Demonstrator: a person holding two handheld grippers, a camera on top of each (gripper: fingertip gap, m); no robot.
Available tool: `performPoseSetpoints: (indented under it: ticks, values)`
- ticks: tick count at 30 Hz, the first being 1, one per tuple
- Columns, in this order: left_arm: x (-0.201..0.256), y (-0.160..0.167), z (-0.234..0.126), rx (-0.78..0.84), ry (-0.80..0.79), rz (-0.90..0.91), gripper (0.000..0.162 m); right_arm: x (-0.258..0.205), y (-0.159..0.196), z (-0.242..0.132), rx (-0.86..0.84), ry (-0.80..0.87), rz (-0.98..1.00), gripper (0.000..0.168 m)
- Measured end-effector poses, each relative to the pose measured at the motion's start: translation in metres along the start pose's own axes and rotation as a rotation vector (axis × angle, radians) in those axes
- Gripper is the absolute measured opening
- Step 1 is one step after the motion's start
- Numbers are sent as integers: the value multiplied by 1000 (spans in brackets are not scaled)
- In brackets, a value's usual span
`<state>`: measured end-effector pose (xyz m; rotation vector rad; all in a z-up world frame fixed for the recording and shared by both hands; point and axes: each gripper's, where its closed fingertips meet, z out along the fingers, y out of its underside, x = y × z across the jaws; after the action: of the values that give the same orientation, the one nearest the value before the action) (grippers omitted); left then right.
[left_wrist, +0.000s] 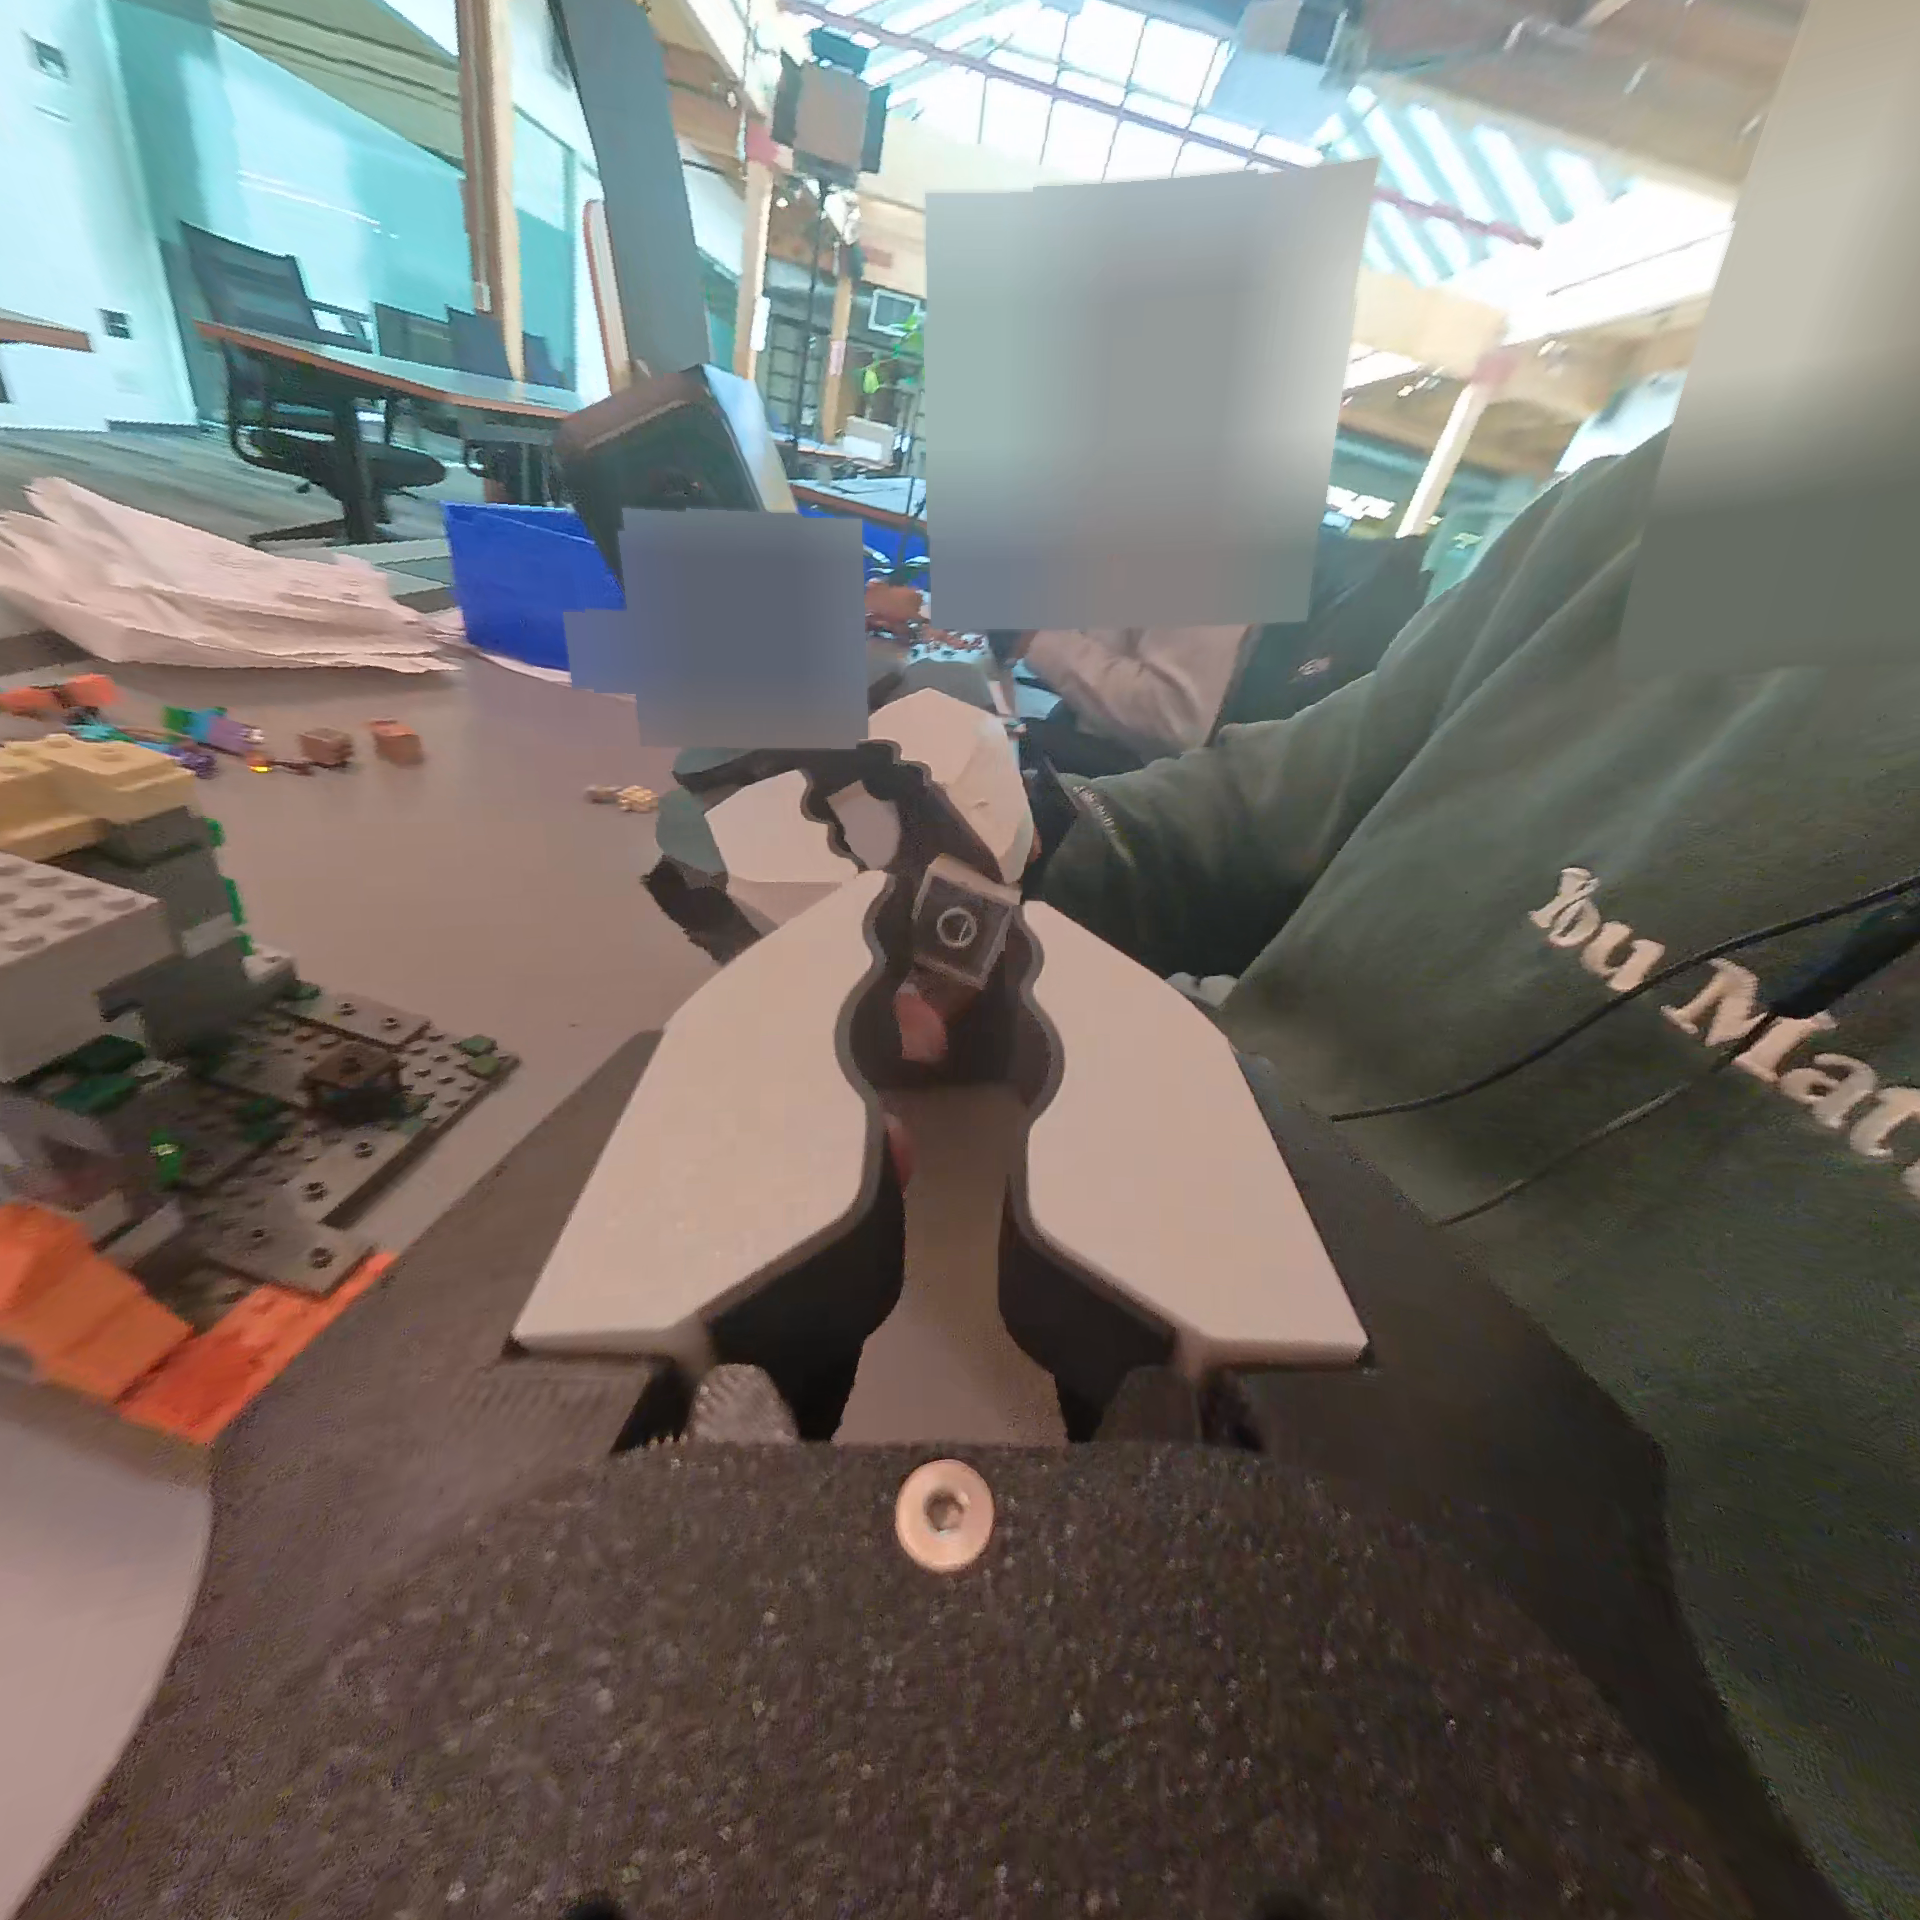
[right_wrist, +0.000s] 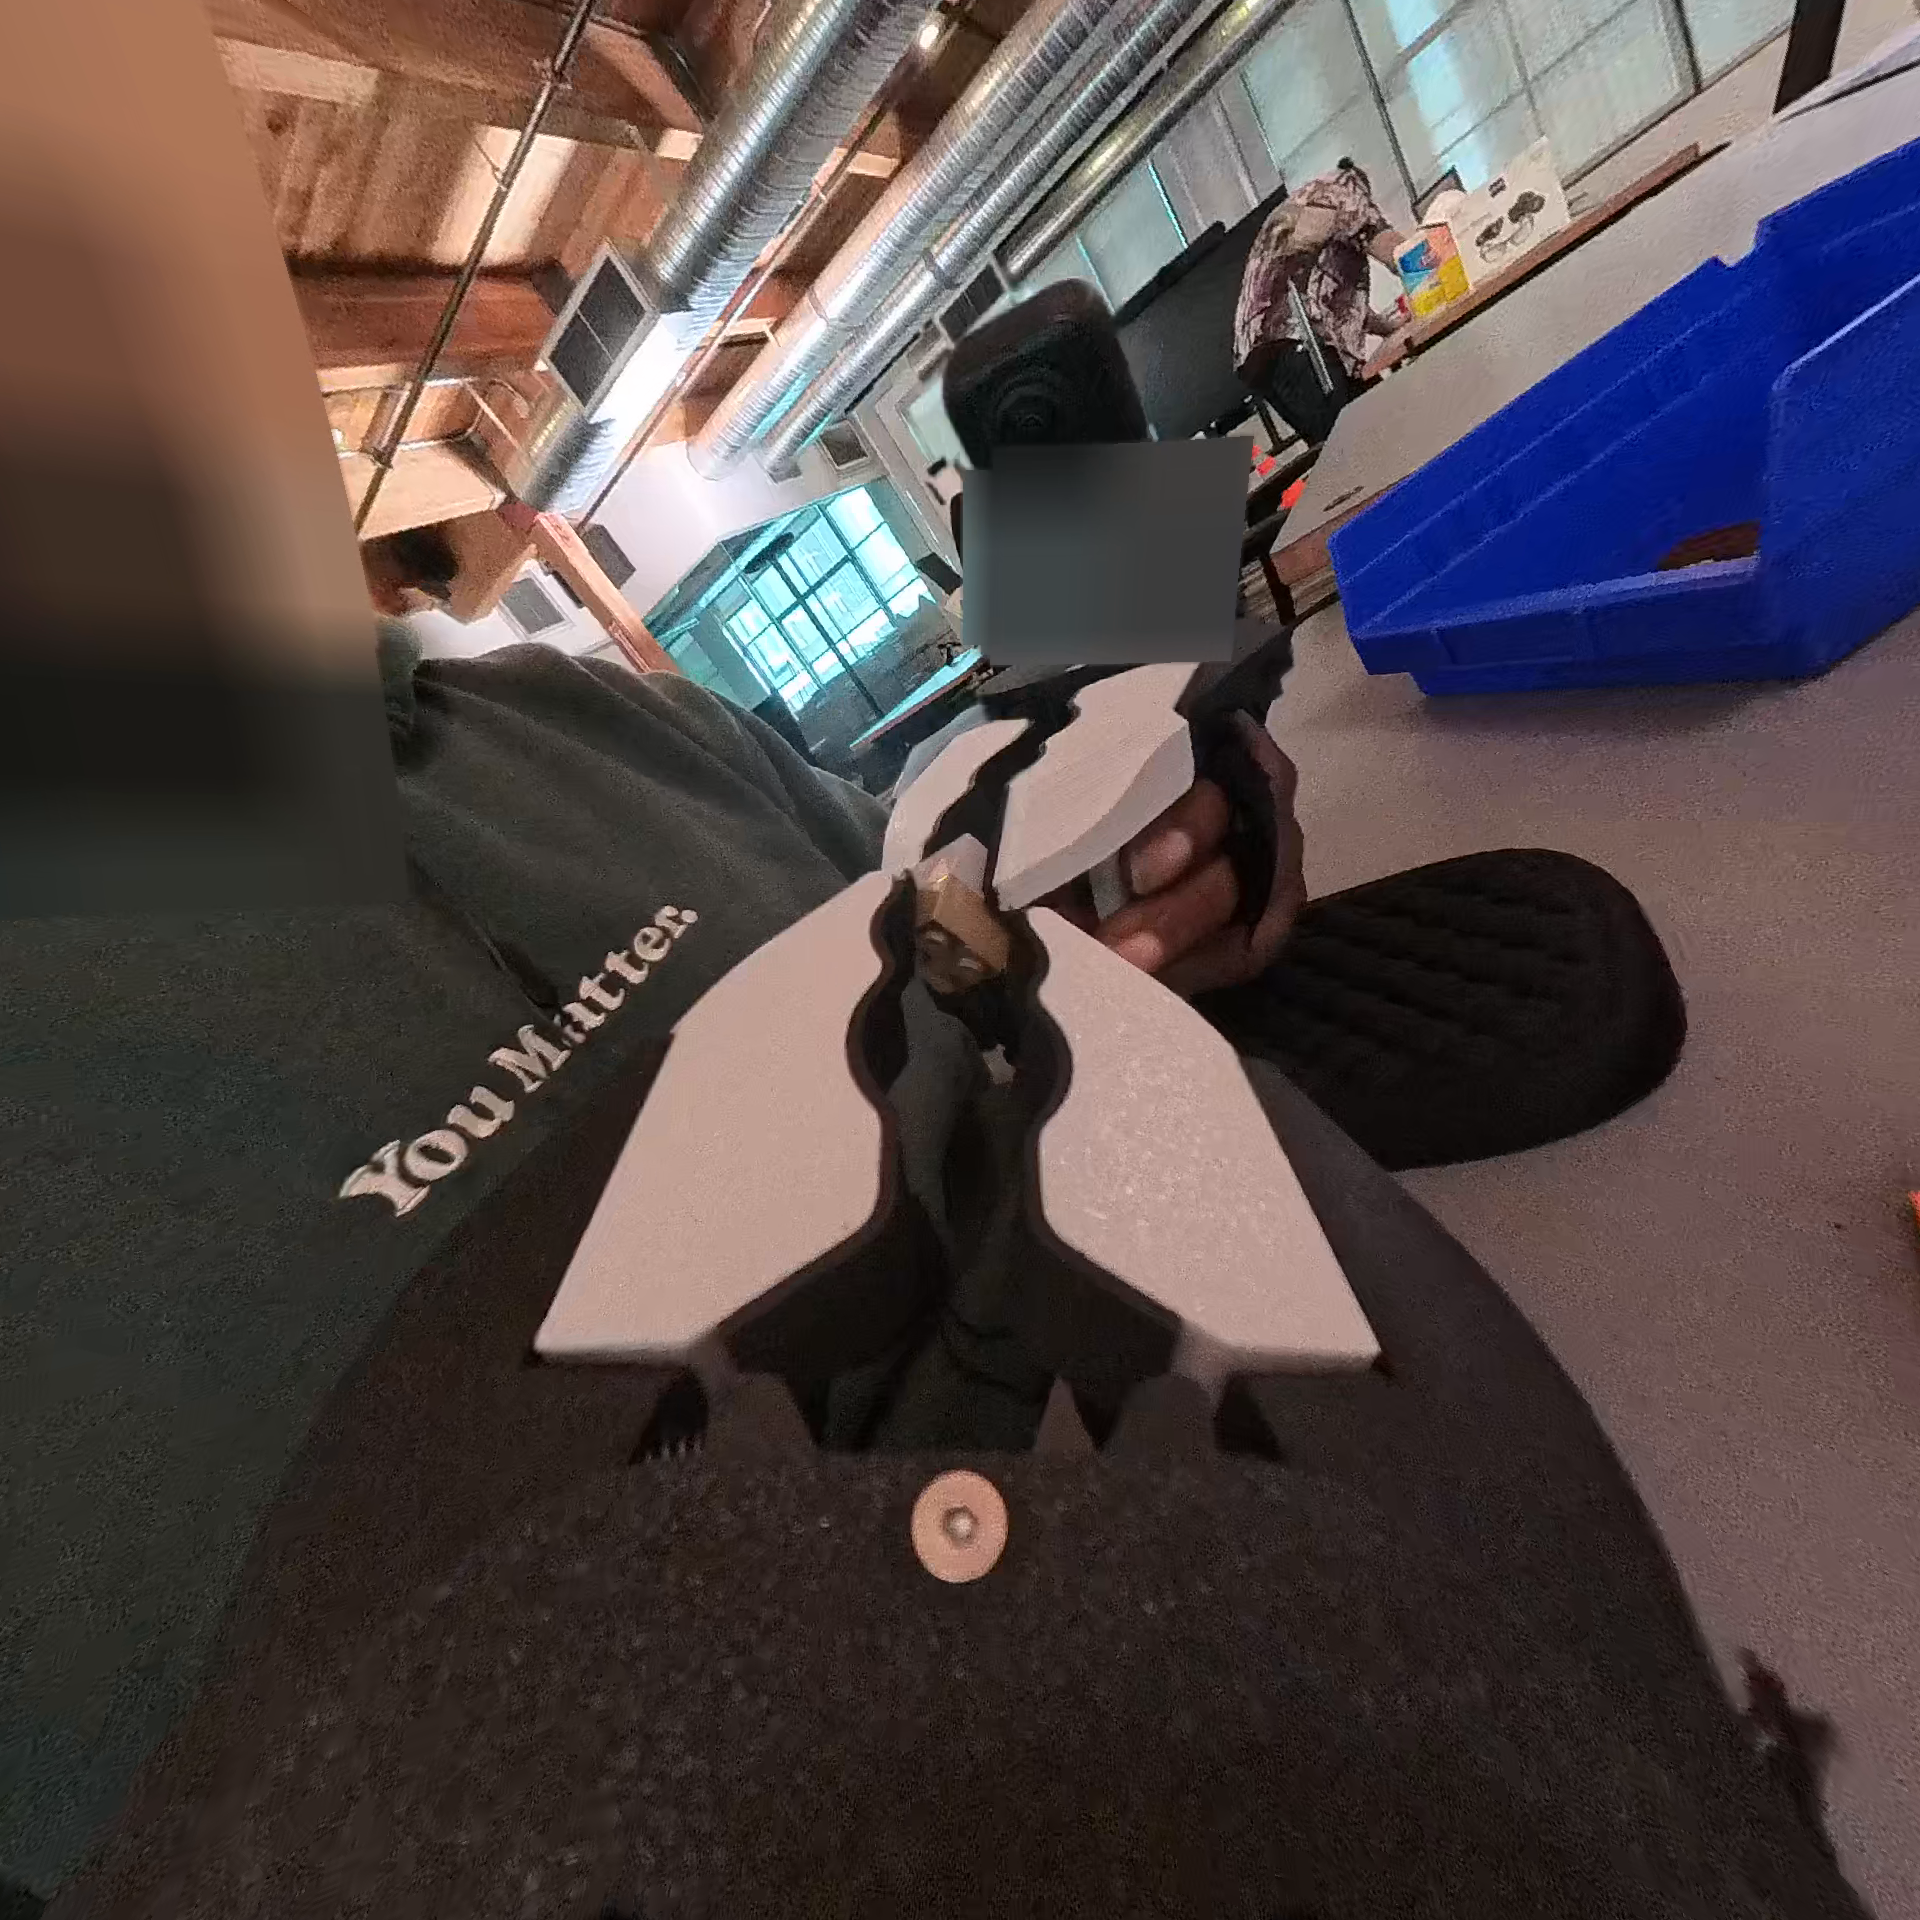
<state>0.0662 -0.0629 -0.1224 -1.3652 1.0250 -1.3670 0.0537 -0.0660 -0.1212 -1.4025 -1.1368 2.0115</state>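
Both tongs meet tip to tip above the grey table (left_wrist: 488, 894), raised in front of a person in a dark green sweatshirt (left_wrist: 1558, 831). Left tongs (left_wrist: 951, 925) are closed on a small grey brick (left_wrist: 957, 928) with a single round stud facing the camera; something reddish sits in the gap just behind it, too blurred to identify. Right tongs (right_wrist: 951, 925) are closed on a small tan brick (right_wrist: 958, 928), pinched at the very tips. In each wrist view the other tongs' white fingers come in from beyond and sit touching or just beside the held brick; whether the two bricks are joined cannot be told. A hand (right_wrist: 1184, 894) wraps the far tongs' handle in the right wrist view. To the left on the table stands a brick model (left_wrist: 156, 1039) on dark studded plates with grey, tan, green and orange parts, and loose small bricks (left_wrist: 322, 743) lie farther back near a heap of white papers (left_wrist: 208, 592). A blue bin (right_wrist: 1662, 499) sits on the table farther off, and a black padded rest (right_wrist: 1455, 997) lies near the hand.
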Motion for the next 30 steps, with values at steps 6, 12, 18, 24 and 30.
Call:
performPoseSetpoints:
  ticks: [6, 12, 18, 24, 30]
  values:
    - [5, -3, 1, 30, 44, -49, 16, -7, 2, -6, 0, -12, -37, 17]
    - [-17, -16, -31, 74, -92, -1, 0, 3, 8, -19, -24, 136, -119, 16]
    - [-22, 16, -8, -149, -129, 19, 13, 31, 19, -18, -211, 384, -362, 16]
    - [-31, 27, -4, -231, -188, -79, 30, 40, 18, -17, -456, 625, -740, 16]
    - [-32, 28, -1, -187, -126, -333, 28, 41, 16, -16, -679, 774, -1090, 16]
